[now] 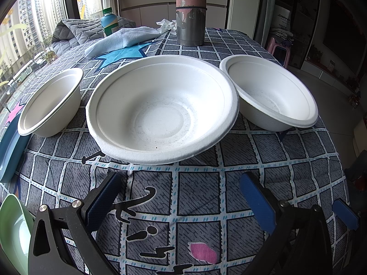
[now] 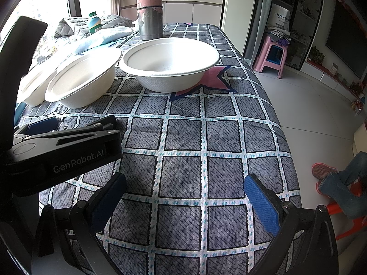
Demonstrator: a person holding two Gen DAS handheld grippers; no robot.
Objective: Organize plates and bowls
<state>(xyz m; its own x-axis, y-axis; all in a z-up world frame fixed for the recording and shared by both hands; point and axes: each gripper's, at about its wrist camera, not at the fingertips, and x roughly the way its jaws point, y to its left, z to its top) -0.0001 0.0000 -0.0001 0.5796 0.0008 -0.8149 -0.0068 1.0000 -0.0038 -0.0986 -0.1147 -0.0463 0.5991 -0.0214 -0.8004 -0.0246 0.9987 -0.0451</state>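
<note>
Three white bowls stand in a row on the checked tablecloth: a left bowl (image 1: 49, 103), a big middle bowl (image 1: 160, 110) and a right bowl (image 1: 268, 96). In the right wrist view the same right bowl (image 2: 169, 64), middle bowl (image 2: 82, 78) and left bowl (image 2: 34, 89) show. A blue plate (image 1: 9, 146) and a green dish (image 1: 13, 231) lie at the left edge. My left gripper (image 1: 183, 197) is open and empty, just in front of the middle bowl. My right gripper (image 2: 185, 201) is open and empty over bare cloth, short of the right bowl. The left gripper's body (image 2: 62, 151) shows beside it.
A tall metal cylinder with peeling pink paint (image 1: 190, 11) stands behind the bowls. A pale blue towel (image 1: 123, 39), a green-capped bottle (image 1: 110, 21) and a quilted grey cloth (image 1: 75, 32) lie at the back left. The table's right edge (image 2: 275, 114) drops to the floor; a pink stool (image 2: 273, 55) stands beyond.
</note>
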